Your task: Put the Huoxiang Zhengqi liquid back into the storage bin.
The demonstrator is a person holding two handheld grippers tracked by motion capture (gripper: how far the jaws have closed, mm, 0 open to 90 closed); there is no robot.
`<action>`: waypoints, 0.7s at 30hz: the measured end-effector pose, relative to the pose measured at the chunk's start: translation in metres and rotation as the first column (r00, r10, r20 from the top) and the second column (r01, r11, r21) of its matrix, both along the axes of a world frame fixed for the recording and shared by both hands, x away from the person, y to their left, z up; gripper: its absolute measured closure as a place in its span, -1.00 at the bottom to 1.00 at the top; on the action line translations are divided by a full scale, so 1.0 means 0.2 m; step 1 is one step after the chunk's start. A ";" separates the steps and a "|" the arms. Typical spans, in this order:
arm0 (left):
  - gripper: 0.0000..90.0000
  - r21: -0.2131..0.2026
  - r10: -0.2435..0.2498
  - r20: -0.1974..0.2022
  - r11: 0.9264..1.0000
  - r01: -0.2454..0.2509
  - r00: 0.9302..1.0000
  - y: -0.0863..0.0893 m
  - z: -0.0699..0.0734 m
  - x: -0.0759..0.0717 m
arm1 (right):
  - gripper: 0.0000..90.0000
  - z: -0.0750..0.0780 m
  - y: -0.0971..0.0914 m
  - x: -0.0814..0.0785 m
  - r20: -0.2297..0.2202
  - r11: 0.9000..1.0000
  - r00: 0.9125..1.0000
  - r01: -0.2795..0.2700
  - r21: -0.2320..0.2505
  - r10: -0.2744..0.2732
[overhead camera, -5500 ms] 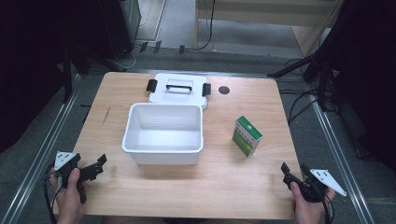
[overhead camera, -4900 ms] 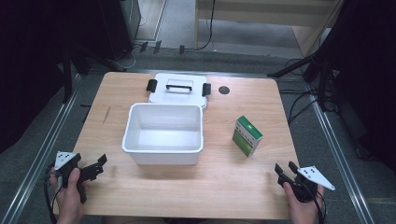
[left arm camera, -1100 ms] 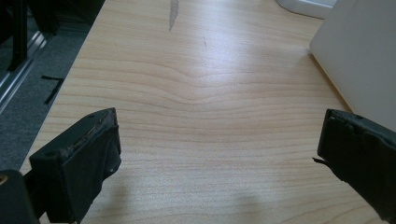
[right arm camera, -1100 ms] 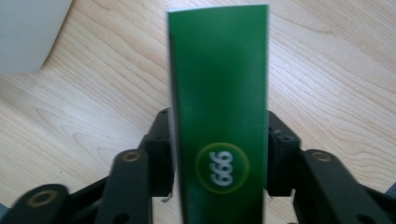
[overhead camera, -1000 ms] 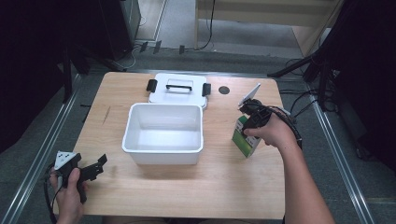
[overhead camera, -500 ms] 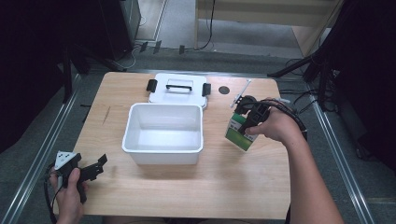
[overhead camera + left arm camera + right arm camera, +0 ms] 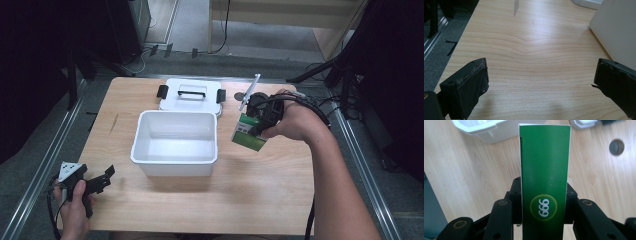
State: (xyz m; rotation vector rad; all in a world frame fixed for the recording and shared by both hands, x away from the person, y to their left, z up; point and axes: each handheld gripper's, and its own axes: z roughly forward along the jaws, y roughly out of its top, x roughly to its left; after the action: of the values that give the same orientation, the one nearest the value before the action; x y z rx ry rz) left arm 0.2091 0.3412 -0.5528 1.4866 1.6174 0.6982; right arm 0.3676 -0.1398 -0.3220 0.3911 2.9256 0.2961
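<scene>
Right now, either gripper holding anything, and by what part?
Right gripper clamps the green box across its narrow sides near one end, lifted off the table. Left gripper open, holding nothing.

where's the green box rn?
High view: green box is clamped in the right gripper, right of the white bin, near the lid.
</scene>
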 end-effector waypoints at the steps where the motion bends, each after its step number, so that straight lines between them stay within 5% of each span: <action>1: -1.00 0.000 0.000 0.000 1.000 0.000 1.000 0.00 0.00 0.00 | 0.43 0.01 0.01 0.00 -0.002 1.000 1.000 -0.030 -0.003 0.030; 5: -1.00 0.000 -0.001 -0.001 1.000 0.001 1.000 0.00 0.00 0.00 | 0.43 0.05 0.04 -0.01 0.009 0.993 0.993 -0.119 -0.023 0.119; 21: -1.00 0.005 -0.002 -0.002 1.000 0.003 1.000 0.00 0.00 0.00 | 0.43 0.23 0.15 -0.04 0.053 0.981 0.980 -0.191 0.013 0.190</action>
State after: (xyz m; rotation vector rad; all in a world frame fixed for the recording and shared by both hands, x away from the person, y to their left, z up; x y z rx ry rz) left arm 0.2090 0.3410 -0.5528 1.4931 1.6162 0.7000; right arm 0.3600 -0.1094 -0.2751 0.1025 2.9150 0.3525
